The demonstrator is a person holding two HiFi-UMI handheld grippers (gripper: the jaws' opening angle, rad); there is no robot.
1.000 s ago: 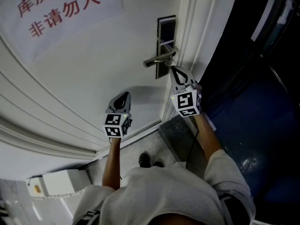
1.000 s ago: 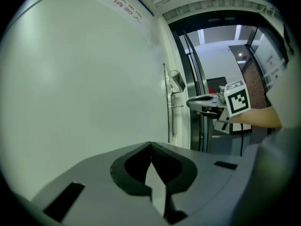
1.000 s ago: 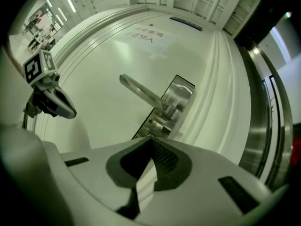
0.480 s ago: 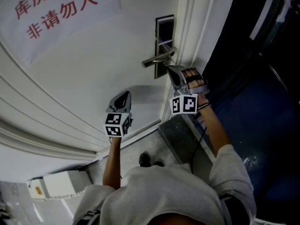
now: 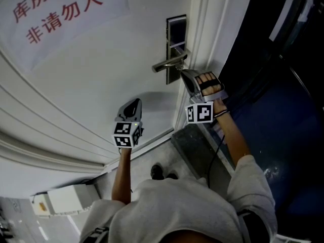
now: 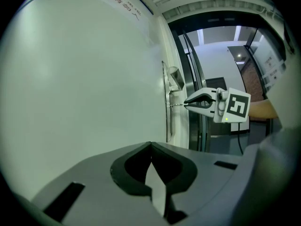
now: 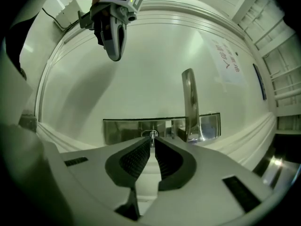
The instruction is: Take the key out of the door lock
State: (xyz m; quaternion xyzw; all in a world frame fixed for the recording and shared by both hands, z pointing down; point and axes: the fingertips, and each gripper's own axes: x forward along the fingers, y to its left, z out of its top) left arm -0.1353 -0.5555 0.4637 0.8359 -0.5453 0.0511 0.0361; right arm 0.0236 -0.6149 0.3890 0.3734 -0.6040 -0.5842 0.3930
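Right claw (image 7: 151, 144) clamped on small silver key (image 7: 152, 135); key not yet out of steel lock plate (image 7: 122, 131); silver lever handle (image 7: 189, 98) at 2 o'clock of key; pull-out left; left claw (image 6: 150, 146) together, empty.

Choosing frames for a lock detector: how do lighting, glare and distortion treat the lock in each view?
Head view: door evenly lit, soft shadow by the left gripper. Right gripper view: fisheye bows the door mouldings; lock plate mirrors glare; key sharp between the right gripper's shut jaws. Left gripper view: dark vignette, lock plate edge-on and small.
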